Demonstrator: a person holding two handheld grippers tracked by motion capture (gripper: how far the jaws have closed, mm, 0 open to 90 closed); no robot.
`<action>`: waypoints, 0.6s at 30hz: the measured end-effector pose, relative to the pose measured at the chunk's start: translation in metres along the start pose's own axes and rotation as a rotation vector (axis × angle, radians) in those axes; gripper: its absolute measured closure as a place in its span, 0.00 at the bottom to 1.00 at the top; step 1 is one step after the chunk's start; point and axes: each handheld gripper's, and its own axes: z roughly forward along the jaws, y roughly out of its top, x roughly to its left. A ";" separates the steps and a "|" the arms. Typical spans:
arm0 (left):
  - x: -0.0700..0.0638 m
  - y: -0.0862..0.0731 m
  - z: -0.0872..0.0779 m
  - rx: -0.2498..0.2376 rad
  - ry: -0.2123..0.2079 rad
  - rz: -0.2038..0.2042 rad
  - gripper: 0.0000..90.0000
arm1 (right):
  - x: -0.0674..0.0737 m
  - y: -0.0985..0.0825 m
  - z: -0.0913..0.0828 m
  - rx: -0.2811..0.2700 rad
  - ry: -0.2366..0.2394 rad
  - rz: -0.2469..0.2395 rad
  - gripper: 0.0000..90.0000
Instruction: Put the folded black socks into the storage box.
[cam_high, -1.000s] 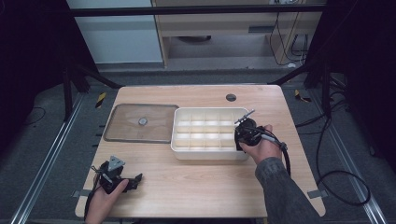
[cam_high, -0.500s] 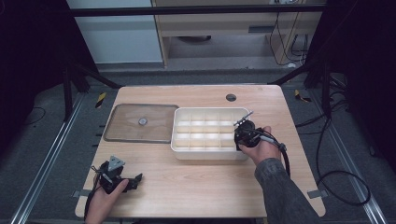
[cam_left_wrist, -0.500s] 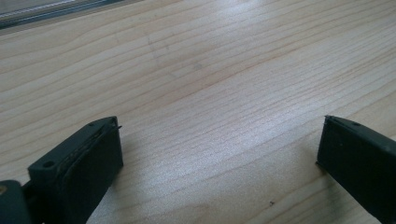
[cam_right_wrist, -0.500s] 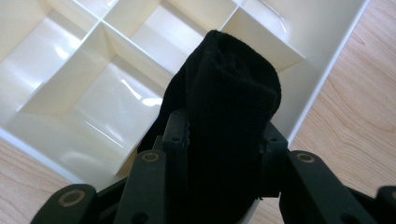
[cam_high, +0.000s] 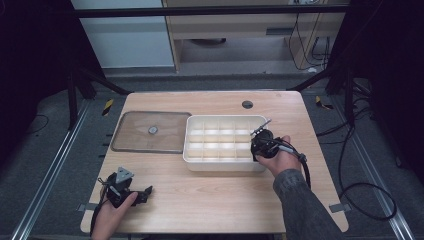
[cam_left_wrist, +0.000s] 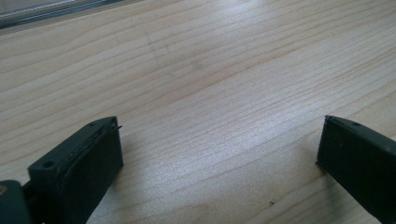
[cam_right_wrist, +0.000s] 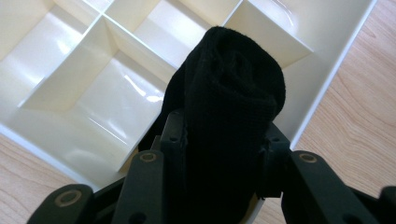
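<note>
While the right claw (cam_right_wrist: 224, 154) clamps a rolled black sock (cam_right_wrist: 233, 93), roll pointing forward, the white divided tray (cam_right_wrist: 327, 74) lies directly below, its corner compartment nearest; the left claw (cam_left_wrist: 219, 154) rests released on the surface (cam_left_wrist: 210, 70), well apart.

**My table and what sits on it**

I work at a light wooden table (cam_high: 220, 200) with rounded corners and a plain grain that runs across it. A dark round grommet hole (cam_high: 247, 104) sits near its far edge. On the left half lies a flat, clear brownish lid (cam_high: 152, 132) with a small round knob at its middle. Just beside it, to the right, stands my cream compartment tray (cam_high: 225, 165), its dividers cutting it into rows of open cells.
</note>
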 end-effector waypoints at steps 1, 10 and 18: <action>0.000 0.000 0.000 0.000 0.000 0.000 0.00 | 0.000 0.000 0.000 0.000 0.006 0.007 0.69; 0.000 0.000 0.000 0.000 0.000 0.000 0.00 | -0.005 0.000 -0.003 -0.012 0.031 0.021 0.66; 0.000 0.000 0.000 0.000 0.000 0.000 0.00 | -0.008 0.000 -0.017 -0.030 0.054 0.038 0.53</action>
